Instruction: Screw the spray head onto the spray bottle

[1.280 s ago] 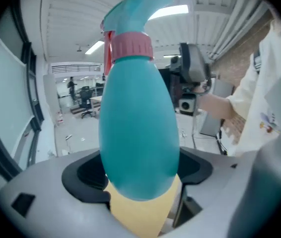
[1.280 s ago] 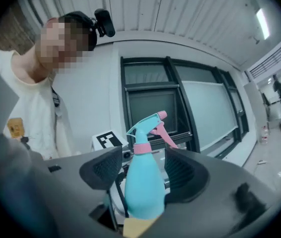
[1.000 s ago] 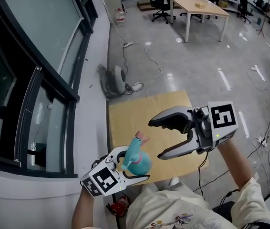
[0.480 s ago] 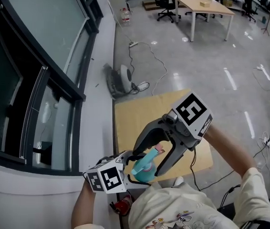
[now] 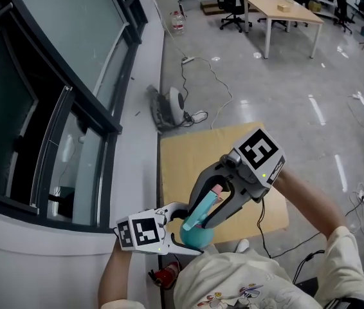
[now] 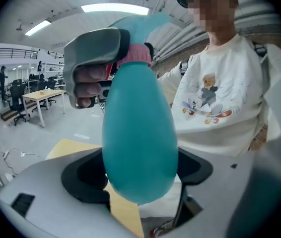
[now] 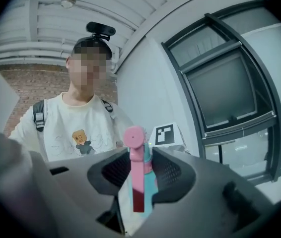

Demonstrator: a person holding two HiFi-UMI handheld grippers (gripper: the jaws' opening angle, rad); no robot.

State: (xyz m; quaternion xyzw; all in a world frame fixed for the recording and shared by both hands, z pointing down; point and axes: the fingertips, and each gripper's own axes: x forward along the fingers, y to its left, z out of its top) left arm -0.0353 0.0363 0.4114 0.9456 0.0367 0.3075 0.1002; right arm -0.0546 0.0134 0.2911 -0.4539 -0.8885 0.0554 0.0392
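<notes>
A teal spray bottle (image 5: 199, 238) with a round body is clamped between the jaws of my left gripper (image 5: 185, 232) at the bottom of the head view. The left gripper view shows that body (image 6: 139, 133) filling the gap of the left gripper (image 6: 139, 171). Its spray head (image 5: 209, 198) is teal with a pink nozzle and a pink collar (image 6: 134, 56). My right gripper (image 5: 206, 209) reaches in from the right, and its jaws have just been closing on the head. In the right gripper view the pink nozzle and trigger (image 7: 135, 175) sit pinched in the right gripper (image 7: 141, 171).
A small wooden table (image 5: 188, 153) lies below the bottle. A dark-framed window wall (image 5: 53, 95) runs along the left. Cables and a grey floor device (image 5: 169, 103) lie beyond the table. A desk (image 5: 278, 8) with chairs stands far back.
The right gripper swung left from beside the bottle to over its spray head, and its wide jaws closed around the head. The left gripper with the bottle shifted slightly.
</notes>
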